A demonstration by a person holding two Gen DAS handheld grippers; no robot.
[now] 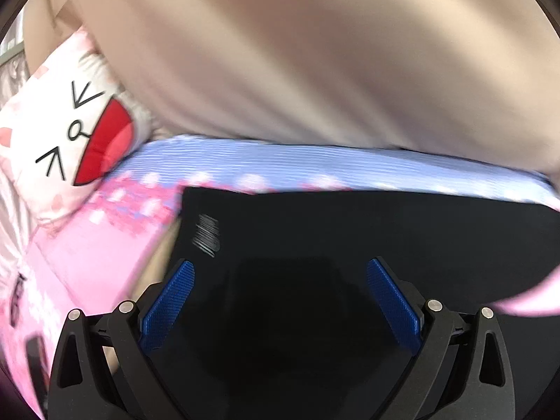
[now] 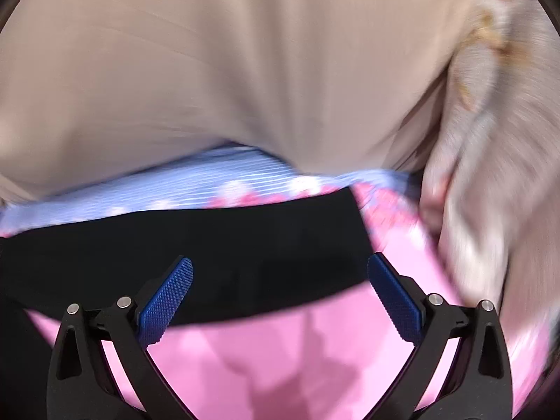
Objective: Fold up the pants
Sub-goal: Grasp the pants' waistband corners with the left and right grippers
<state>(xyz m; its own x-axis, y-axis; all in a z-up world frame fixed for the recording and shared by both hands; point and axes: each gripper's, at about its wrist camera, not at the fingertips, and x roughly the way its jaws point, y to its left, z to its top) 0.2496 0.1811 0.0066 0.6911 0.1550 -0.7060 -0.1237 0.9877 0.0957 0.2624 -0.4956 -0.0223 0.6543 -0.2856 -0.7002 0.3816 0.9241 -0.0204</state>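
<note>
The black pants (image 1: 350, 238) lie flat on a pink and blue bedsheet (image 1: 98, 255), with a small white label near their left edge. My left gripper (image 1: 280, 269) is open just above the black fabric, blue pads (image 1: 171, 301) wide apart and empty. In the right wrist view the pants (image 2: 210, 245) show as a black band across the pink sheet (image 2: 280, 360). My right gripper (image 2: 280, 269) is open over that band, holding nothing. Both views are blurred.
A beige headboard or wall (image 1: 297, 52) fills the far side in both views. A pink cartoon-face pillow (image 1: 70, 133) lies at the left. A pale patterned quilt or pillow (image 2: 497, 140) lies bunched at the right.
</note>
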